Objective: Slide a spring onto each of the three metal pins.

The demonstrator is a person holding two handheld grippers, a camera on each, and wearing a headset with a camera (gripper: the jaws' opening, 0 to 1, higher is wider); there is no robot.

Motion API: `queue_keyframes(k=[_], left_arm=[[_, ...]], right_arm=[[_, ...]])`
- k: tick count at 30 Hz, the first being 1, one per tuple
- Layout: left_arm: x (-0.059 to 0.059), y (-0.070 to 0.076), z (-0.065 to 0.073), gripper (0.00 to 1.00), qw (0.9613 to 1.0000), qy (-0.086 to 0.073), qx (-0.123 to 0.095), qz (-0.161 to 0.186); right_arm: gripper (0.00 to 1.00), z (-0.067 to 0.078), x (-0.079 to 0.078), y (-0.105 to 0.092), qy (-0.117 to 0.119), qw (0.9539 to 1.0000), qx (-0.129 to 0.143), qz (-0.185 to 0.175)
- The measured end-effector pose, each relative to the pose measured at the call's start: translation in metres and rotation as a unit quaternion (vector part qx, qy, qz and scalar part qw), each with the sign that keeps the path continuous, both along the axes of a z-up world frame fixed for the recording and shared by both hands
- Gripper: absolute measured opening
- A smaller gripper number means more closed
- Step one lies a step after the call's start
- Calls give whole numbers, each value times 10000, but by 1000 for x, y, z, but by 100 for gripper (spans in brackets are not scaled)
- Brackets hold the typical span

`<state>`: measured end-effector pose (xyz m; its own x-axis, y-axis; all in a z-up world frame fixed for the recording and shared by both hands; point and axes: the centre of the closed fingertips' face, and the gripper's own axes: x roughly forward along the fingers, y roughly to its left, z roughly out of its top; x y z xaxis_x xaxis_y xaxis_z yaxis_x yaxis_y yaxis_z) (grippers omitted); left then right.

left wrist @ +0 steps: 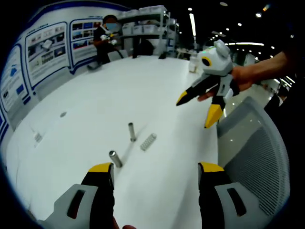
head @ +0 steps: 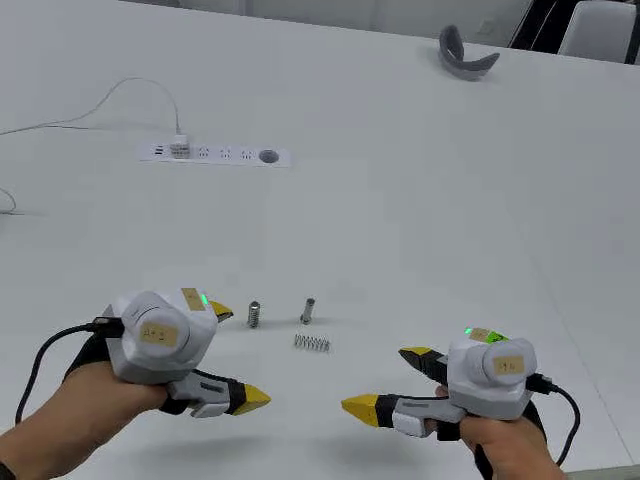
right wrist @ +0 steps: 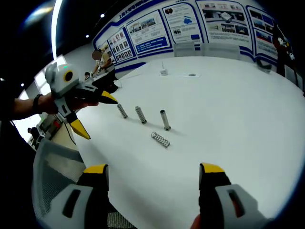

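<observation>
One loose spring (head: pixel 312 343) is lying flat on the person's side of the bare pin (head: pixel 308 311), just beside it.
The left gripper (head: pixel 237 355) and the right gripper (head: pixel 388 380) are hovering with jaws apart and empty, flanking the bare pin from the near side. The spring's long axis is running side to side between them, about equally near each, while the pin is standing upright.

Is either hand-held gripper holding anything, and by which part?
Nothing is held. The left hand-held gripper and right hand-held gripper are both open and empty; the loose spring lies on the table.
</observation>
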<state>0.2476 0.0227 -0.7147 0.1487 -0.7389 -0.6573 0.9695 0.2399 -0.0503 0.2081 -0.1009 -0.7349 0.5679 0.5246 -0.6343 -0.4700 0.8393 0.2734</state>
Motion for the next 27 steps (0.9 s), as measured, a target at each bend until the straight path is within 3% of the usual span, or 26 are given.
queue_keyframes(k=[14, 23, 25, 27], left_arm=[[-1, -42, -17, 70, 9993, 49, 38, -367], [8, -60, -30, 61, 9993, 128, -92, -336], [10, -62, -36, 60, 9993, 238, -105, -281], [12, -64, -39, 60, 9993, 249, -104, -242]], right_arm=[[79, 2, -3, 5, 19, 10000, 83, 44], [78, -1, -7, -2, 76, 9999, 76, -38], [78, -2, -8, -3, 92, 9999, 64, -51], [78, -3, -8, -4, 101, 9999, 60, -51]])
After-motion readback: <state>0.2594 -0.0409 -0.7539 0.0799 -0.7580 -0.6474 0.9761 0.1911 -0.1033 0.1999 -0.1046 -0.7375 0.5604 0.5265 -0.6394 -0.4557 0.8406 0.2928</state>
